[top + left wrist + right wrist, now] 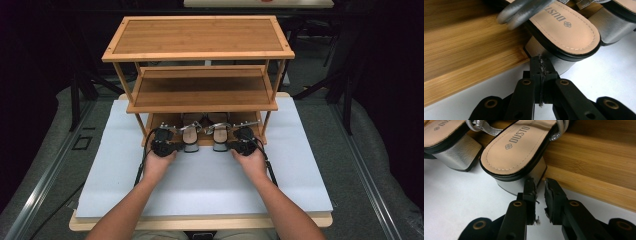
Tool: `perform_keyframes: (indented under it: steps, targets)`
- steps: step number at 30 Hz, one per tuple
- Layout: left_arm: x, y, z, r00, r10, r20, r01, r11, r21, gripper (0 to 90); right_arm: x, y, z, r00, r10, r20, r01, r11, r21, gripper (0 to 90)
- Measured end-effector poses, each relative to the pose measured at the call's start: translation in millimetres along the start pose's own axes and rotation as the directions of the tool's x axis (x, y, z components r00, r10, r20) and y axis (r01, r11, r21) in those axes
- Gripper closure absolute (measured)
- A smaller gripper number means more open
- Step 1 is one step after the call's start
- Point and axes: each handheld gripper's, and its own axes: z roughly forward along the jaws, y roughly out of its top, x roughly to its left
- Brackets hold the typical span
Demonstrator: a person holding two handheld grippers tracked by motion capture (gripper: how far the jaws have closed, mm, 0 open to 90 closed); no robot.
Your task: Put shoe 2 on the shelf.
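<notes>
My forearms enter from the near edge of the white tabletop (200,185), one pair of tongs in each hand. The left tongs (541,65) are clenched with nothing between the jaws, tips just at the silver block heel of the left sandal (564,30). The right tongs (539,185) are nearly clenched, a narrow gap showing and nothing gripped, tips just beside the heel of the right sandal (516,150). Both sandals sit side by side on the bottom tier of the bamboo shoe rack (200,37), heels overhanging its front edge above the tabletop.

I judge the step in hand to be the approach for grasping the pair, not yet a hold. The next move calls for releasing both tongs wide enough to straddle each heel or sole edge, then clenching firmly before drawing the sandals off the tier.
</notes>
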Motion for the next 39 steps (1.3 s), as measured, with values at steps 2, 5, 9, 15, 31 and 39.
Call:
perform_keyframes:
  steps: [2, 5, 9, 15, 31, 39]
  targets:
    - [-0.5, 0.3, 0.6, 1.0, -0.002, 0.003, 0.002, 1.0, 0.003, 89.8, 1.1, 0.2, 0.3, 1.0, 0.004, 0.002, -0.004, 1.0, -0.002, 78.9]
    - [-3.1, 2.1, 2.5, 0.9999, -0.003, 0.013, 0.003, 1.0, 0.004, 89.8, 3.0, 0.9, 0.8, 0.9999, 0.004, -0.011, -0.004, 1.0, -0.004, 78.9]
    - [-8.3, 4.1, 5.6, 0.9998, -0.001, 0.019, 0.001, 1.0, -0.001, 89.7, 8.1, 2.1, 2.7, 0.9997, 0.002, -0.023, -0.002, 1.0, -0.005, 79.6]
    - [-11.4, 6.4, 7.2, 1.0, -0.003, 0.004, 0.003, 1.0, 0.002, 89.8, 15.5, 3.0, 6.4, 0.9993, -0.005, -0.037, 0.005, 0.9999, -0.011, 80.2]
    - [-13.2, 6.3, 9.0, 0.9996, -0.02, 0.02, 0.021, 0.9998, -0.004, 89.9, 20.9, 4.1, 9.3, 0.9988, 0.012, -0.048, -0.012, 0.9999, -0.01, 82.8]
    - [-11.4, 6.4, 8.7, 0.9994, -0.017, 0.031, 0.017, 0.9998, 0.001, 89.7, 19.4, 4.0, 9.2, 0.9989, 0.011, -0.046, -0.012, 0.9999, -0.008, 80.3]
